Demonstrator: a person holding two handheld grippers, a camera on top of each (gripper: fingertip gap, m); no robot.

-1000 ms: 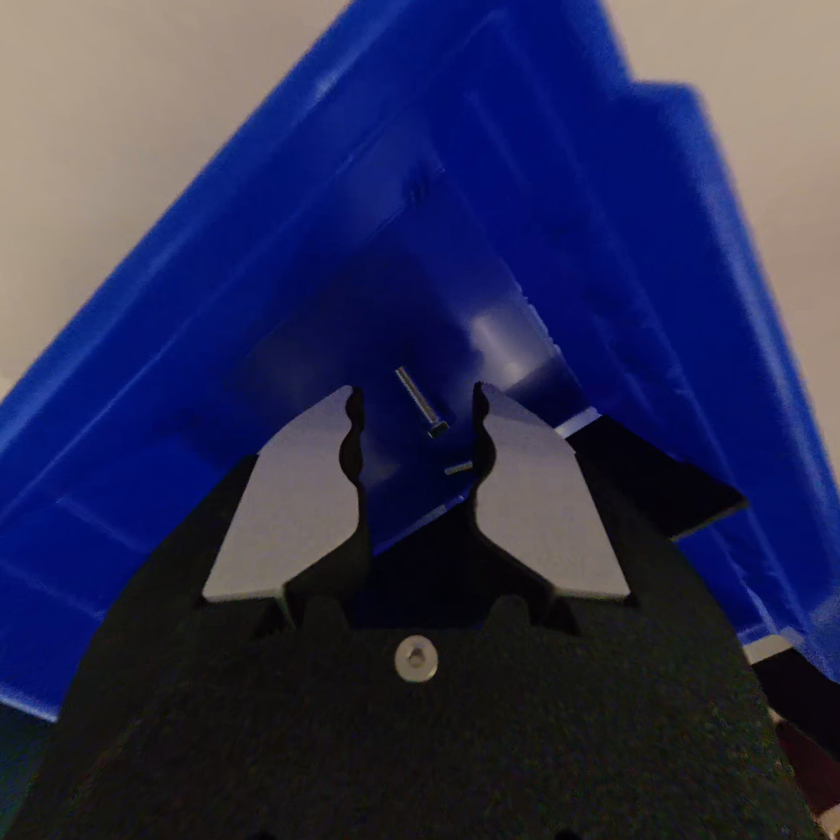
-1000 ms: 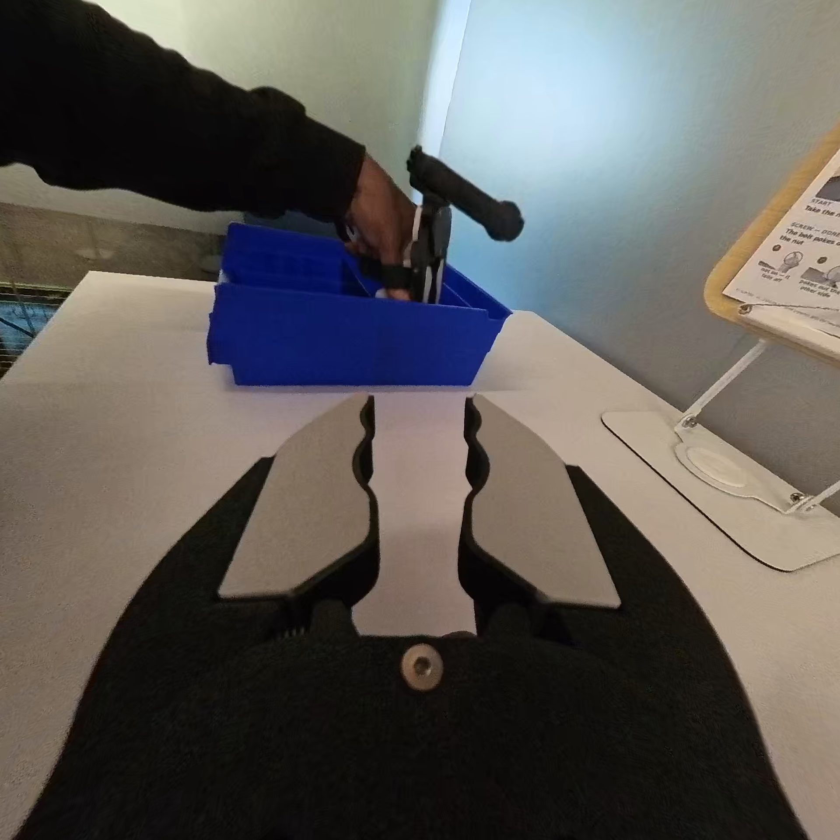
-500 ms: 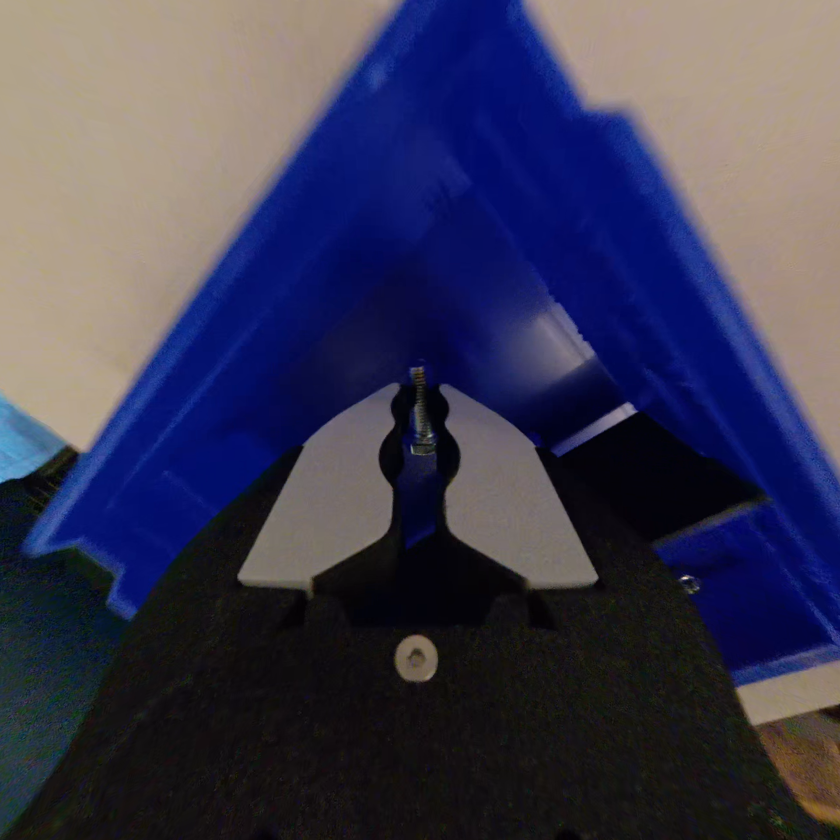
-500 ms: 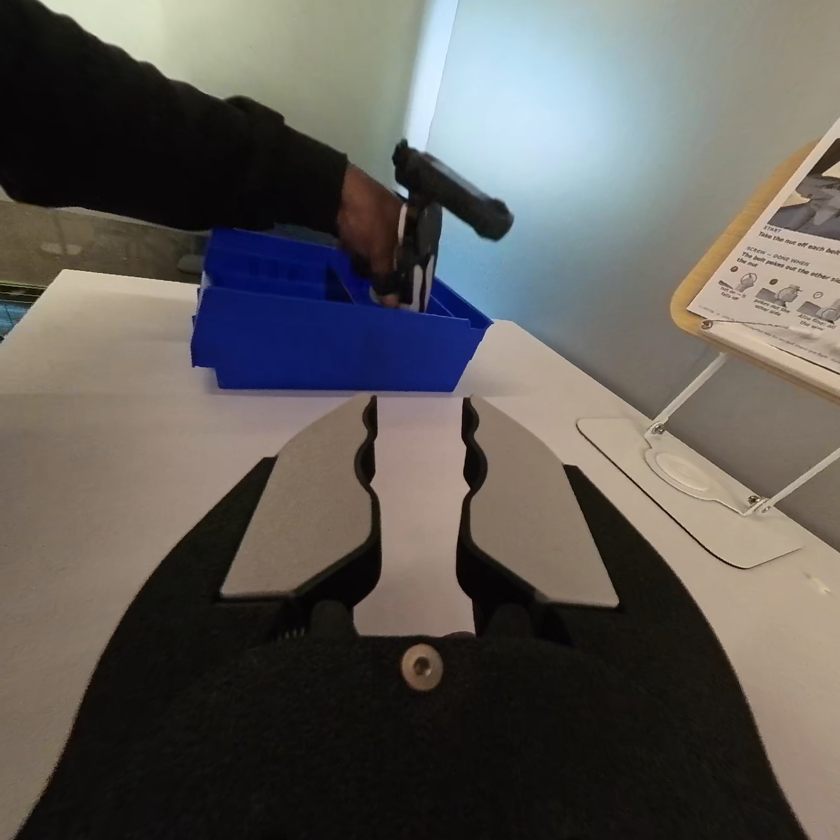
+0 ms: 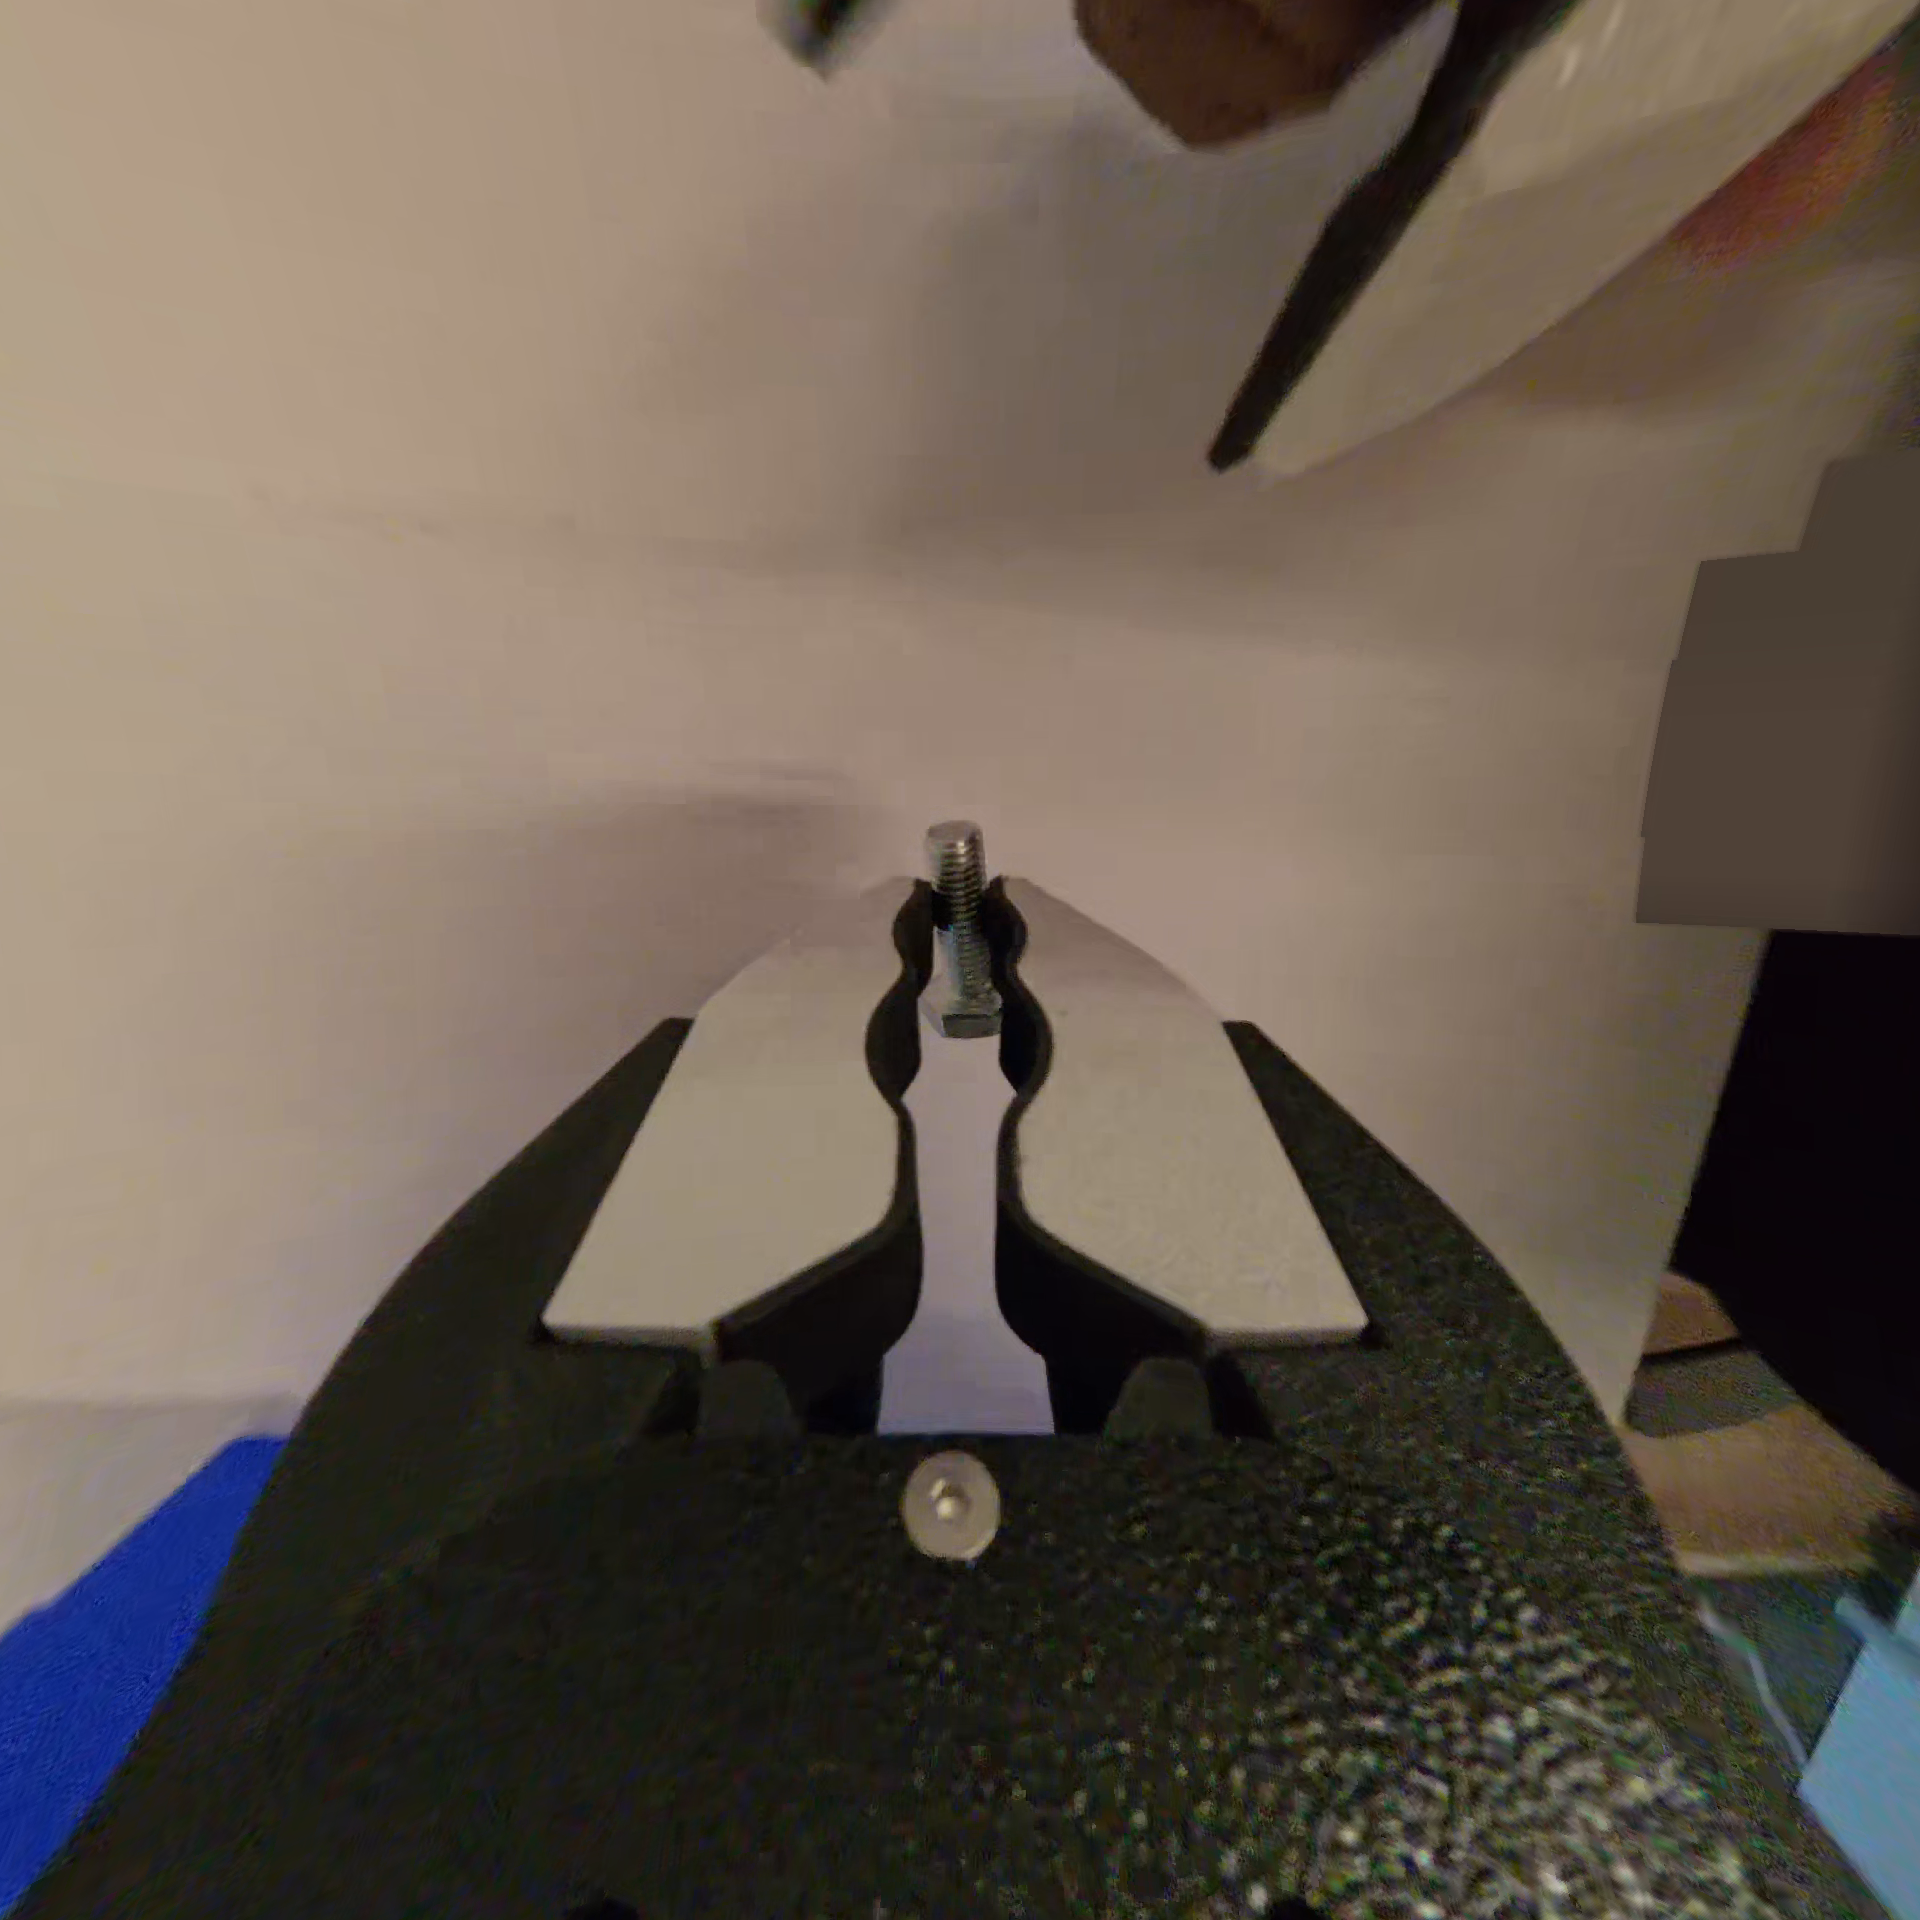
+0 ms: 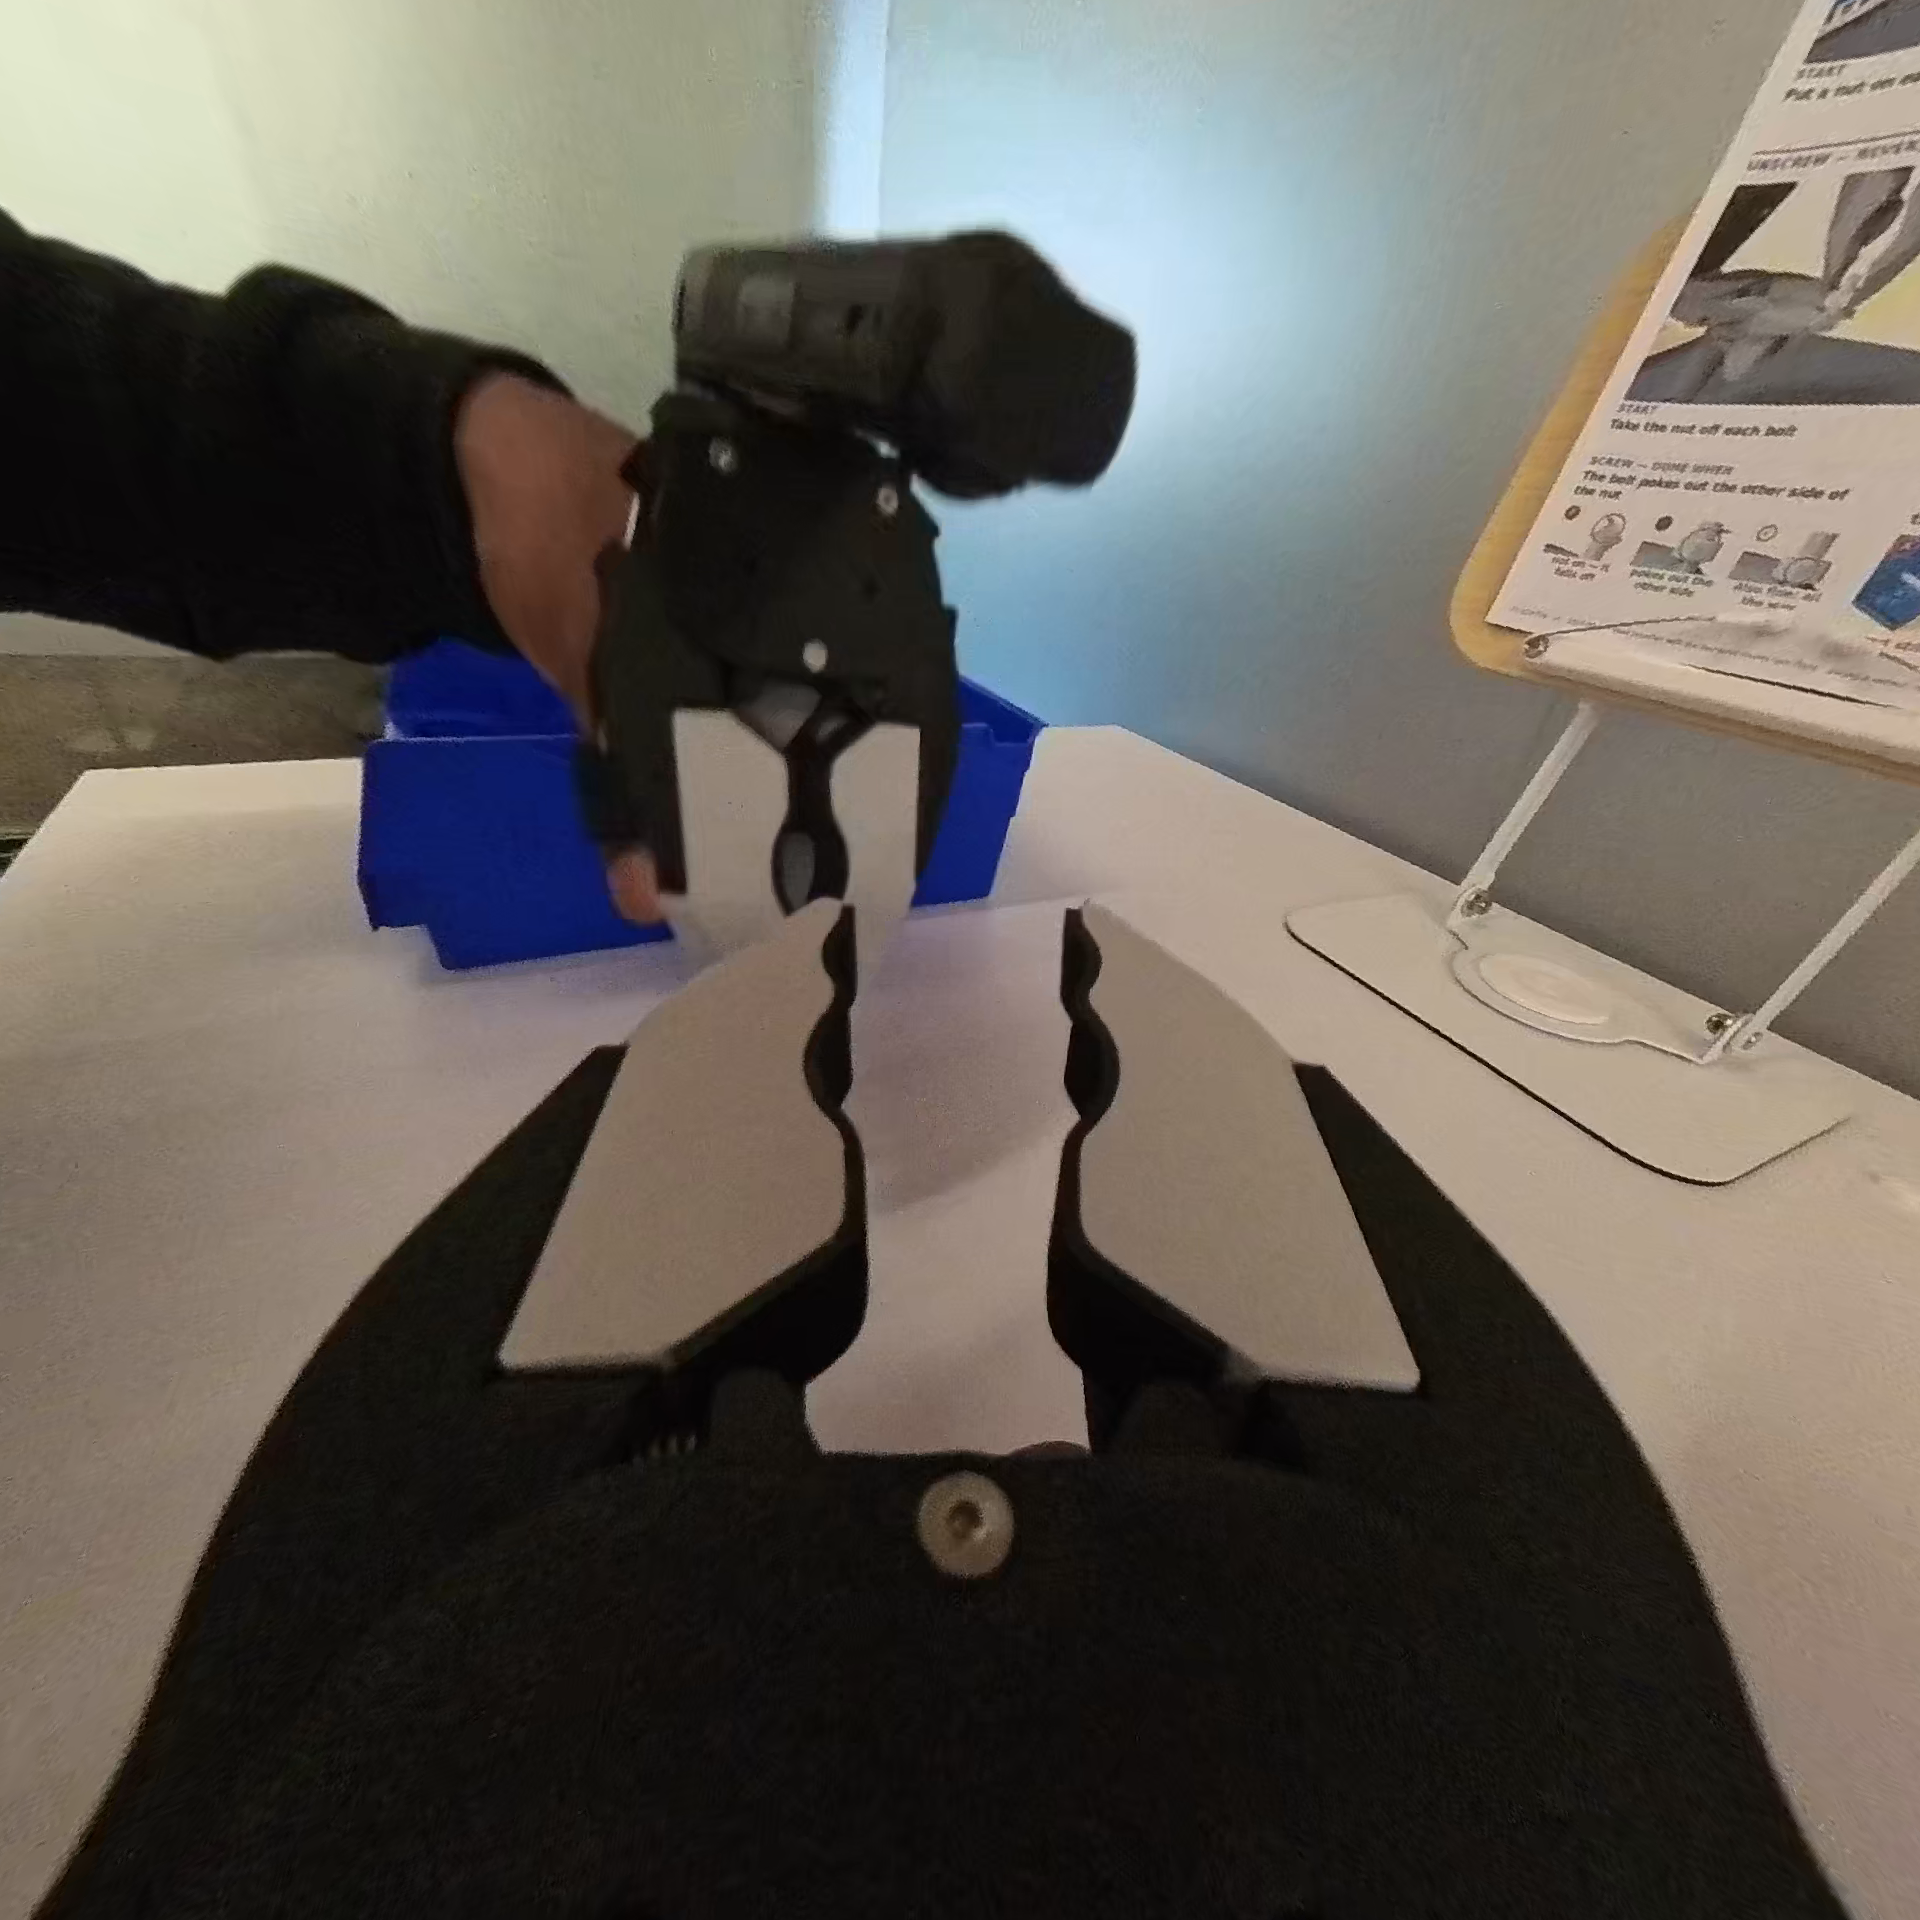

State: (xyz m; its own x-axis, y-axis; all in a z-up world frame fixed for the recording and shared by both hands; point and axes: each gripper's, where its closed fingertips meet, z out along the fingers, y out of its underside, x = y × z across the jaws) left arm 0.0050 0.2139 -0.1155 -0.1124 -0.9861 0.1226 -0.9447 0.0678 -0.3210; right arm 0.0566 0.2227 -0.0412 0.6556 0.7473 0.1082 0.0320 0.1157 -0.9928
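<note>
A silver bolt [image 5: 961,935] is clamped by its threaded shank between the black pads of the left gripper [image 5: 961,894], its square head nearest the camera and its tip past the fingertips. Open white table [image 5: 416,520] lies ahead of it. The blue bin [image 6: 499,831] sits behind it at the far left. The right gripper [image 6: 961,925] is held apart above bare tabletop, nothing between its fingers. A stand [image 6: 1558,997] occupies the right edge; the blurred dark shape at top right is probably the other gripper.
</note>
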